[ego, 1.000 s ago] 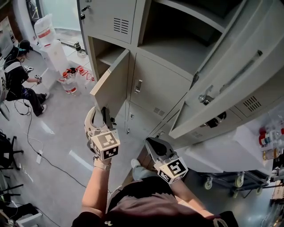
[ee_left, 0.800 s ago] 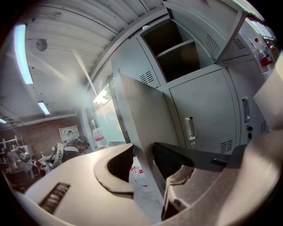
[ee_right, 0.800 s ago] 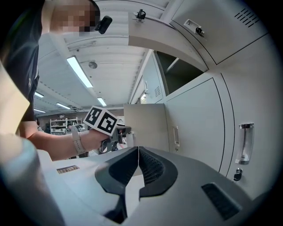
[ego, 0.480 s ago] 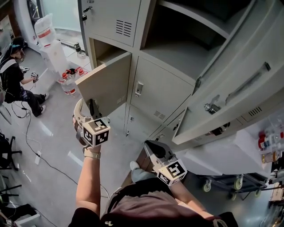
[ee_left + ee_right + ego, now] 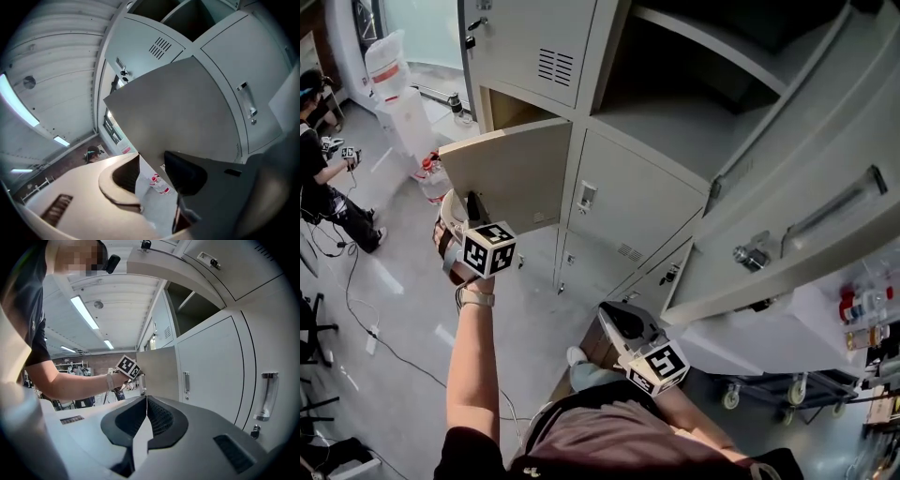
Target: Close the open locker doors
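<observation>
My left gripper [image 5: 465, 210] [image 5: 152, 165] is raised on an outstretched arm, its jaws apart and clamped on nothing. Their tips are at the lower outer corner of the small door [image 5: 511, 173] [image 5: 183, 112]. Through the gap between them I see only floor [image 5: 412, 309] and red-capped bottles [image 5: 431, 176]; I cannot tell whether either jaw touches the panel. That door stands partly swung out. It is hinged on its right side, and its free edge points left toward the open room, with the long axis of the panel running roughly level in the head view. Behind it a strip of its compartment [image 5: 502, 105] shows only bare inner wall. Just right of the hinge is a closed door [image 5: 628, 202] with a small upright handle [image 5: 586, 197]. Above that a larger compartment [image 5: 694, 98] gapes open, showing a bare shelf and a dark back. Its big door [image 5: 787, 211] swings out toward me on the right, and the bar handle [image 5: 839, 202] runs along it. My right gripper [image 5: 615, 319] [image 5: 146, 401] hangs low near my body with its jaws pressed together on nothing, pointing toward the lockers. A person [image 5: 323, 183] crouches on the floor far left.
</observation>
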The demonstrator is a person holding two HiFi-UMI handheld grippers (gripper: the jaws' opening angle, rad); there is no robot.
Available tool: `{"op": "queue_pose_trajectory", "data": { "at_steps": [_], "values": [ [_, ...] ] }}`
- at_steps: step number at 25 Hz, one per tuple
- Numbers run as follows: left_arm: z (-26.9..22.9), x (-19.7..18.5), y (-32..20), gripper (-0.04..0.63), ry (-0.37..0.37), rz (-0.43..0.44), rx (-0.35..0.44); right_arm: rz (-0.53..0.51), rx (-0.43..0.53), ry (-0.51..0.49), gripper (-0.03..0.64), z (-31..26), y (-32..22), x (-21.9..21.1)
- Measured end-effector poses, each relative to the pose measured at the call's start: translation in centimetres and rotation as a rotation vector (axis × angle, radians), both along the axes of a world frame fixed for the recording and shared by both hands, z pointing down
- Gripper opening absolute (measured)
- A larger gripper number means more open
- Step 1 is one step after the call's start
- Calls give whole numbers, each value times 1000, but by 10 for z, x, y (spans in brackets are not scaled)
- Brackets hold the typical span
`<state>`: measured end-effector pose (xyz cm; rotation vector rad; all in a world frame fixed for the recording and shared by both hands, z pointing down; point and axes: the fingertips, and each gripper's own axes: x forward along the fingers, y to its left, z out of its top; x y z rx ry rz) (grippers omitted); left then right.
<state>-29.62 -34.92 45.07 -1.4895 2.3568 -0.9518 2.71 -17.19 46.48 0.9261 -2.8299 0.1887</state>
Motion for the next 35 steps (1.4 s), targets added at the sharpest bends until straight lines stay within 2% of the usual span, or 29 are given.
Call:
{"op": "queue_pose_trajectory", "data": {
  "at_steps": [7, 19, 30, 35],
  "values": [
    [-5, 1, -48, 167, -124, 4, -33, 0, 48, 48, 32, -2, 2, 0],
    [-13, 44, -110, 149, -231, 102, -81, 37, 51, 90, 32, 1, 5, 17],
    [-16, 110, -135, 146, -249, 213, -101, 72, 45, 100, 32, 5, 10, 37],
    [-19, 124, -136, 124, -241, 213, -107, 89, 43, 107, 32, 7, 11, 46]
  ]
}}
